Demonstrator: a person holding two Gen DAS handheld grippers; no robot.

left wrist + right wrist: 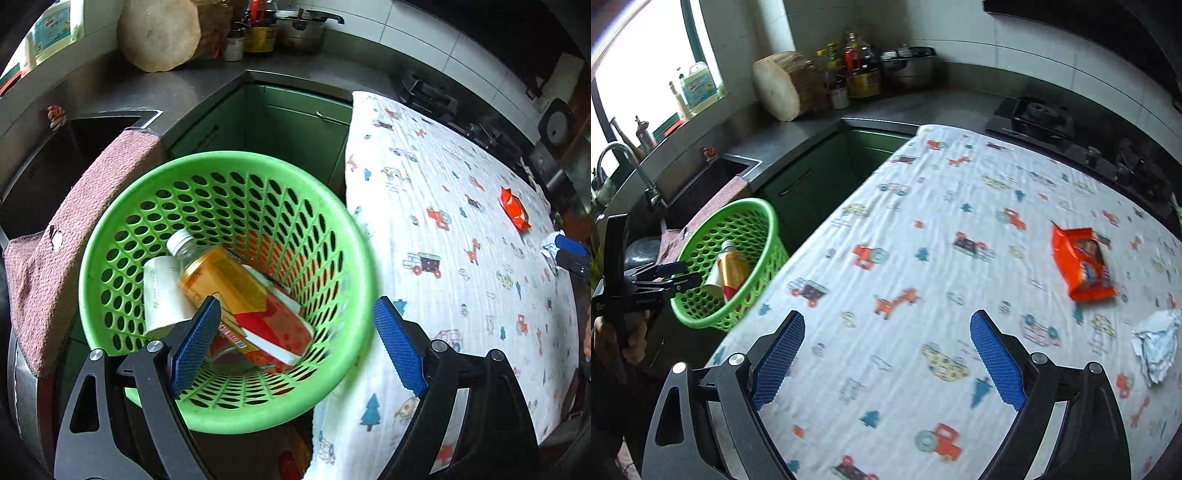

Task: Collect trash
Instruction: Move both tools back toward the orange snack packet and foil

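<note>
Wrapper: your orange wrapper [1082, 264], right of frame on the table [886, 221], is light, crinkly, slippery; pinch its edge.
Tongs: your left tongs [297, 325] and right tongs [886, 354] both gape, empty.

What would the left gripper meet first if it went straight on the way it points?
Probably the yellow-labelled bottle lying in the green basket; the open left gripper points into the basket's mouth, though depth is unclear.

The perforated basket [225, 173] was glossy green plastic, and the table cover [923, 206] was soft, matt printed cloth. The orange wrapper [1080, 264] looked shiny (foil-like), the crumpled paper [1156, 345] matt, and the far countertop [923, 107] smooth grey metal.
</note>
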